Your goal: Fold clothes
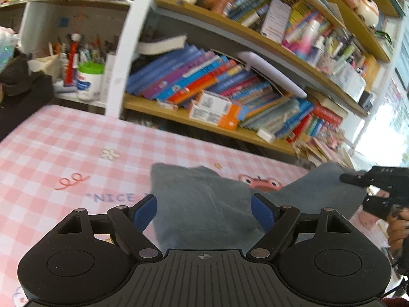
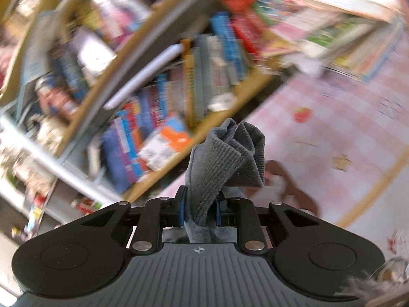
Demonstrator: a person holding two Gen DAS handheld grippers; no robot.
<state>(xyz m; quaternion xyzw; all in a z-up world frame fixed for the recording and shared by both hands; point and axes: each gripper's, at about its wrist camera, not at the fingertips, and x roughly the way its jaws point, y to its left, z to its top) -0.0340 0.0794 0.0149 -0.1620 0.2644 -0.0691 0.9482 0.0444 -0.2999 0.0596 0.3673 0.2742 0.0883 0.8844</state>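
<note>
While the right tool (image 2: 199,211) is clamped on the ribbed hem of the grey garment (image 1: 204,204), lifted off the counter (image 1: 64,153), the left tool (image 1: 204,208), jaws wide, must grip the near edge for the fold.

Bright daylight enters from a blown-out window (image 1: 383,128) at far right, fisheye bending the bookshelf (image 1: 230,125) edges; the right wrist view is heavily motion-blurred, only its gripper (image 2: 199,211) sharp.
</note>
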